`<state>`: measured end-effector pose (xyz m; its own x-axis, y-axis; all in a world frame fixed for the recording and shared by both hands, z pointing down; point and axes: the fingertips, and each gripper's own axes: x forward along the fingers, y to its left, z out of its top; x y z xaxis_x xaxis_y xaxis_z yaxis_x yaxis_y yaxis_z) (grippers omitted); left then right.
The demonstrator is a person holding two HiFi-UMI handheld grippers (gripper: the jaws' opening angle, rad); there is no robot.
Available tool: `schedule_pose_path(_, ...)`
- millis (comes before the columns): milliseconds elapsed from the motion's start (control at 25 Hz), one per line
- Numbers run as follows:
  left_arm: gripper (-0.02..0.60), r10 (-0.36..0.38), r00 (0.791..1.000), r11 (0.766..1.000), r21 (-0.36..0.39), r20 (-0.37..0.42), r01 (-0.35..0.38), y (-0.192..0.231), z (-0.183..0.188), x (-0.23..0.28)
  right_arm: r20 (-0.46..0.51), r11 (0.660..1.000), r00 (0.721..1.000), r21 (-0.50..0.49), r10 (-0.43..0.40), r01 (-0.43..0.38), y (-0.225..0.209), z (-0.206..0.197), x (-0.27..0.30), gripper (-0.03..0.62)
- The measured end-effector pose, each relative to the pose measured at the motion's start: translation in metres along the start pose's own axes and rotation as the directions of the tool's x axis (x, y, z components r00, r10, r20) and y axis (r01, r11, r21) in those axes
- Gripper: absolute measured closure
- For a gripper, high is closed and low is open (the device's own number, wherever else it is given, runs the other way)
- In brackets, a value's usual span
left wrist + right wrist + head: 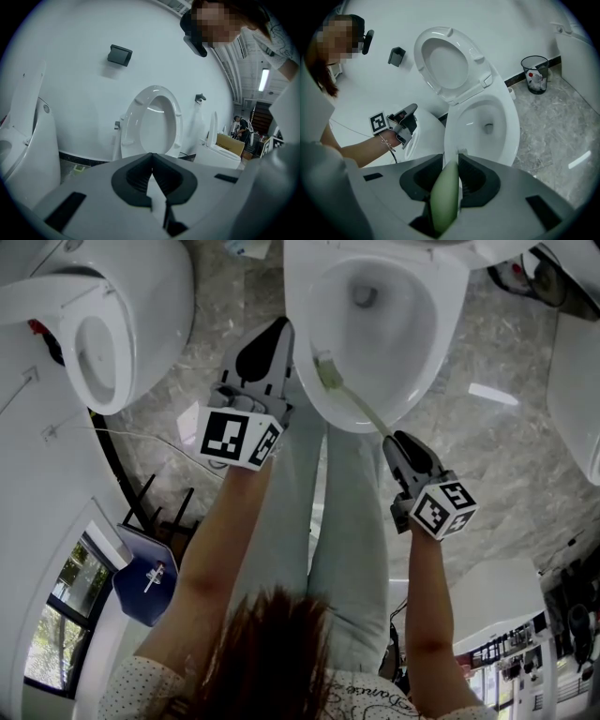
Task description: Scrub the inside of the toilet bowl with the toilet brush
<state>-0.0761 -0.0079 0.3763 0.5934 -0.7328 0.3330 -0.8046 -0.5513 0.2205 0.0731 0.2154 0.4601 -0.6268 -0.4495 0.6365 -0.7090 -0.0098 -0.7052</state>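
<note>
Head view, looking steeply down: shows a white toilet bowl (441,324) at top centre, holding a small pool of water at its drain and, just inside the near-left rim, the bristle head of the toilet brush (349,395). Follows the brush's pale green handle from that head, over the rim and back to the right gripper (396,441), just outside the bowl. Confirms in the right gripper view both jaws pinching the green handle, with the bristles showing just past them at the bowl's edge and the raised seat (450,65) tilted back toward the wall behind. Places the left gripper (279,332) close beside the bowl's left flank, apart from the brush. Finds in the left gripper view its jaws pressed together with nothing between them, facing an upright seat ring (174,117) against the white wall; cannot tell from that view whose bowl lies beneath. Picks out a dark wire waste bin (535,74) on the floor by the wall, right of the bowl, with crumpled white and red rubbish inside. Takes in grey marbled floor tiles (497,456), a curved white wall (70,93) carrying a small dark fixture (119,55), another white toilet (103,343) well to the left, and, far off at the right of the left gripper view, a cardboard box (229,143) and a standing person (240,127). Catches both bare forearms (225,549) reaching forward from the bottom edge.
</note>
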Motion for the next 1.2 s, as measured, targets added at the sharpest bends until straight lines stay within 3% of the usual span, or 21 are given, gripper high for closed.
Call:
schedule_pose_path(320,0.58,0.007,1.0,1.0,0.003,-0.001,-0.007,-0.008,0.0,-0.002,-0.098,1.0,0.995,-0.029,-0.002,-0.001,-0.011,-0.006,-0.018,0.479)
schedule_pose_path(720,0.58,0.028,1.0,1.0,0.001,0.0,-0.028,-0.015,-0.005,-0.008,-0.256,0.973,0.965,-0.232,-0.05,-0.011,-0.024,-0.001,-0.036,0.479)
schedule_pose_path(1200,0.58,0.032,0.999,0.999,0.012,0.019,-0.032,-0.021,0.006,-0.007,-0.338,0.943,0.938,-0.331,-0.083,-0.036,-0.024,0.009,-0.037,0.477)
